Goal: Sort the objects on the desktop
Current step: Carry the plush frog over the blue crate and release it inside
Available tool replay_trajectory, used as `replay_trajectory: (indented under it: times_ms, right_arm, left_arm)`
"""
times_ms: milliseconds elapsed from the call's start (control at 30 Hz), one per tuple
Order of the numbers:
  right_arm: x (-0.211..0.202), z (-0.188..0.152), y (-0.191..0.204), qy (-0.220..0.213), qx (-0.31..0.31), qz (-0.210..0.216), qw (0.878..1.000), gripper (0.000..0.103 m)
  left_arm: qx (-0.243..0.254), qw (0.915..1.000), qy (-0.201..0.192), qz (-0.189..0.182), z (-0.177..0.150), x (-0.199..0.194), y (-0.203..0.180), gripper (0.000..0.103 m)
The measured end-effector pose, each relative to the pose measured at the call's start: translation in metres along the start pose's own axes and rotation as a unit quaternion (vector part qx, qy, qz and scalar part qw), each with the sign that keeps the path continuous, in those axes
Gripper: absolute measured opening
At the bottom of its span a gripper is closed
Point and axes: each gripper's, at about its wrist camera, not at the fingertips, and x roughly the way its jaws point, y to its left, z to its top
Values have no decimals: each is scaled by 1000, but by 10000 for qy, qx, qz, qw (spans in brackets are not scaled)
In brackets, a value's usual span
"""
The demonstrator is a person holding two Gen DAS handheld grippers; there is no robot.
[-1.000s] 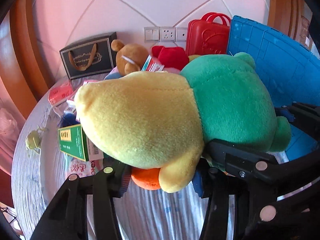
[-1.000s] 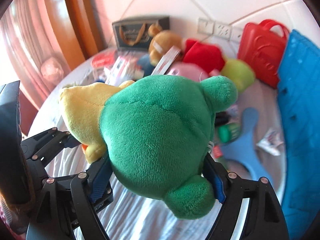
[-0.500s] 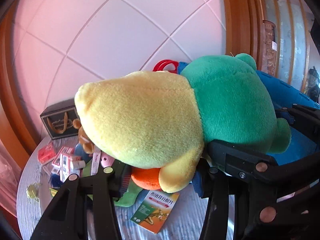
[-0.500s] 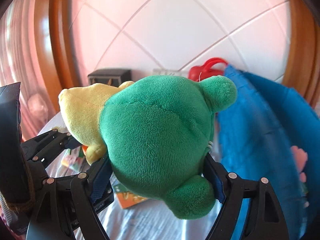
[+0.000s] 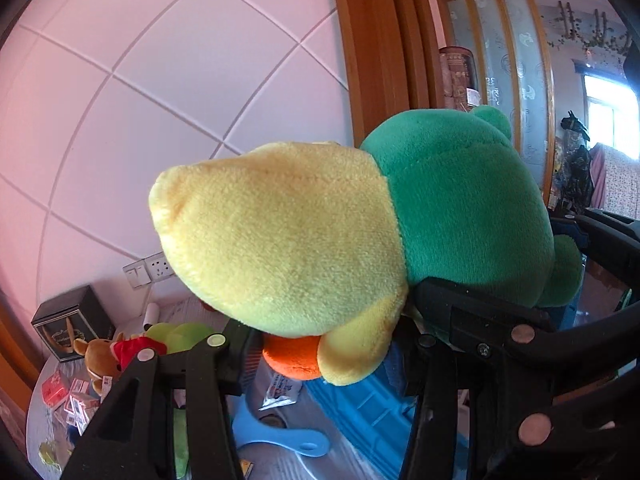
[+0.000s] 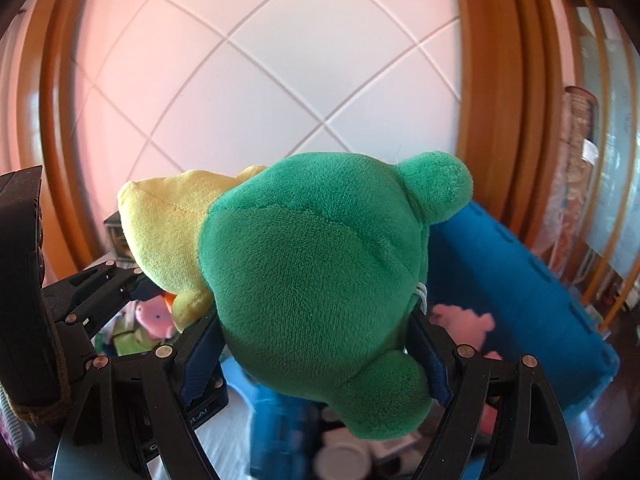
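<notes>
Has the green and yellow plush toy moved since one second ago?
Yes. The plush toy, held by both hand-held grippers, has risen: in the left wrist view the wall sockets, earlier above it, now sit lower left.

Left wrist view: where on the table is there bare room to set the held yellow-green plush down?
Bare cloth shows only in a strip between the blue paddle and the blue bin. The left side is crowded: small boxes, brown bear, green plush.
</notes>
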Motion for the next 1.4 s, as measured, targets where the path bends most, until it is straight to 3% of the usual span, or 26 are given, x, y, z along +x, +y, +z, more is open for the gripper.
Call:
replay_trajectory:
  times_ms: [367,567,600,733,1400]
  right_arm:
    - [-13,-8,-78,-9,341,-113,9994,87]
    - [-10,-9,-110,-2,544,-530,9971,101]
    - [-9,-11,-110,1,570,-538,9969,103]
    - [-8,-11,-115,34,600,-630,9962,103]
    - [-12,-16,-101,39,524,-650,9965,103]
  left_arm:
    - [314,9993,158,-101,24,27,-59,51]
    - [336,9982,490,-19,24,49,-71,66]
    - [334,9980,531,-8,23,49,-72,73]
    - [249,9988,429,64,26,45,-69,79]
    - [-137,9991,299,256,6,11,-35,80]
